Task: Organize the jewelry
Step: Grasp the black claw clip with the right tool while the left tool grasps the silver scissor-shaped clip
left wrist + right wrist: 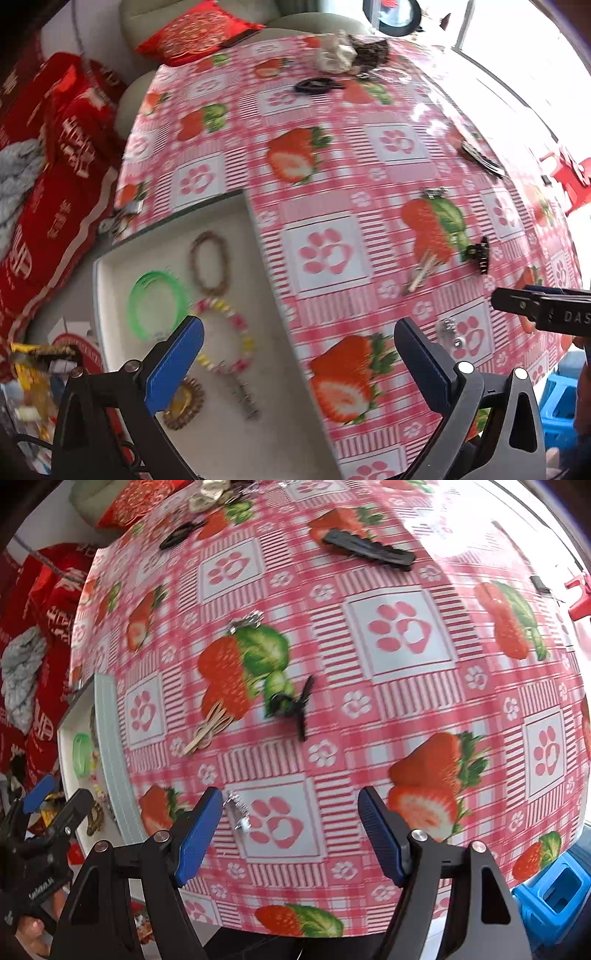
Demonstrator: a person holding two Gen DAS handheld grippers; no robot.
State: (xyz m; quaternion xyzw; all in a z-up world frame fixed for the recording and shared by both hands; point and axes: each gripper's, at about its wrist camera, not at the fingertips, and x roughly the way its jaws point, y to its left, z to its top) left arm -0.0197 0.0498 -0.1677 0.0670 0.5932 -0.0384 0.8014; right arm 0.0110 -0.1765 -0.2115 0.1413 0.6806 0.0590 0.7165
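Note:
A white tray (110, 295) lies on the table's left side and holds a green bangle (157, 304), a brown bead bracelet (208, 264), a pastel bead bracelet (236, 339), a gold-centred bead piece (183, 404) and a small metal charm (245, 400). My left gripper (299, 354) hangs open over the tray's right edge, nothing between its fingers. My right gripper (290, 830) is open above the tablecloth, empty. A small silver piece (238, 810) lies just beside its left finger. A black claw clip (295, 705), a wooden hair stick (208, 723) and a silver trinket (247, 622) lie further out.
The table wears a pink strawberry-and-paw cloth (332, 184). A long black hair clip (369, 548), a black hair tie (314, 85) and scrunchies (343, 51) lie at the far side. Red bags (55, 166) stand left of the table, a blue stool (554, 897) at the right.

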